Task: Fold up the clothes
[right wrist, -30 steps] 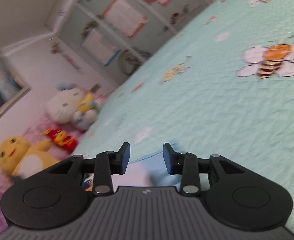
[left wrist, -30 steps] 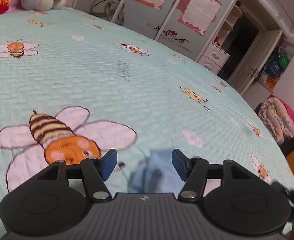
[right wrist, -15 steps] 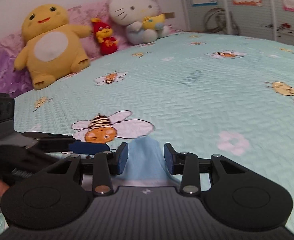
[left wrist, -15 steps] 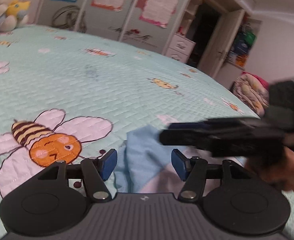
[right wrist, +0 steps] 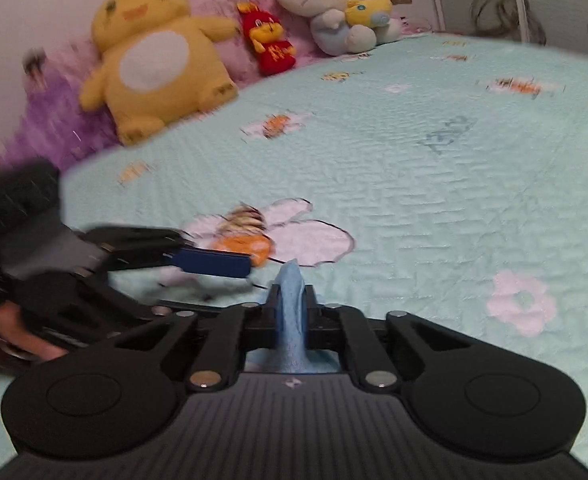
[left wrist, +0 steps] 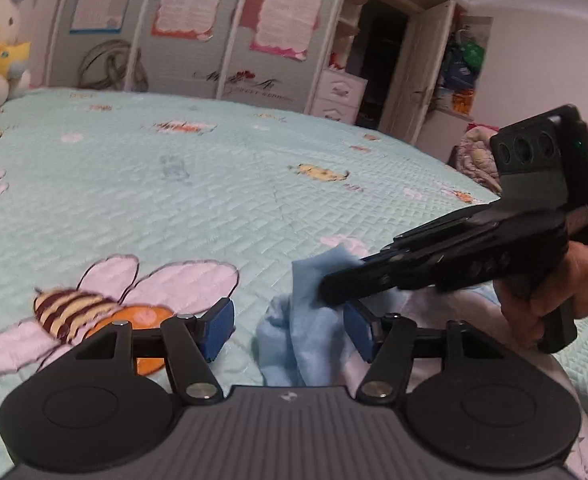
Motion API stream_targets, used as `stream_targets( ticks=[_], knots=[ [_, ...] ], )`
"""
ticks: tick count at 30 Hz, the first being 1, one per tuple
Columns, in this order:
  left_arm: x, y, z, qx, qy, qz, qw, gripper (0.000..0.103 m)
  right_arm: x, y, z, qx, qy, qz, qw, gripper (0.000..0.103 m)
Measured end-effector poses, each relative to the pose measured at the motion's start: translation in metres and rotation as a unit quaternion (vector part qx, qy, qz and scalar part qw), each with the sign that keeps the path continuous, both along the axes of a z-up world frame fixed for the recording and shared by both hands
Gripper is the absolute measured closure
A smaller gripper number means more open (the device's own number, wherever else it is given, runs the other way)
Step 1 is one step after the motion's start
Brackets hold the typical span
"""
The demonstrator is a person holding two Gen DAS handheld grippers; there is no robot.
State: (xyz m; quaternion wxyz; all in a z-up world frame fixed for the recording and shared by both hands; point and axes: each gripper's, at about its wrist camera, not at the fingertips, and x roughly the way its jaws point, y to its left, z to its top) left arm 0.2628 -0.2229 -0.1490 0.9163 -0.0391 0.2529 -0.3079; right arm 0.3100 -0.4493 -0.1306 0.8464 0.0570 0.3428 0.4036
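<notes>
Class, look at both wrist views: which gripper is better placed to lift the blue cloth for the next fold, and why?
Probably the right gripper: its jaws are shut on a ridge of the blue cloth. The left gripper stands open, its pads not pressing the cloth.

No text is legible. Posters [left wrist: 281,14] on the wardrobe doors [left wrist: 229,40], beyond the left tongs, carry print too small and blurred to read.

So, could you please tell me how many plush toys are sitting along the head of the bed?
3: large yellow plush chick leftmost, small red plush doll in the middle, white plush cat rightmost. Others may be out of frame.
</notes>
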Motion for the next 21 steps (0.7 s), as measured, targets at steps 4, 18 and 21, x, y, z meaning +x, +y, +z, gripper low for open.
stream_targets(
  ticks=[4, 18, 21],
  knots=[
    [0.002, -0.004, 0.003, -0.016, -0.018, -0.057, 0.9981, 0.035, 0.004, -0.019, 0.000, 0.083, 0.058, 0.038, 0.994, 0.099],
    [0.039, -0.015, -0.011, -0.026, 0.108, -0.011, 0.9938, 0.083, 0.022, -0.009, -0.023, 0.054, 0.063, -0.047, 0.995, 0.087],
    [0.039, -0.015, -0.011, -0.027, 0.117, -0.009, 0.9927, 0.083, 0.002, -0.021, -0.009, 0.088, 0.034, -0.097, 0.991, 0.077]
  ],
)
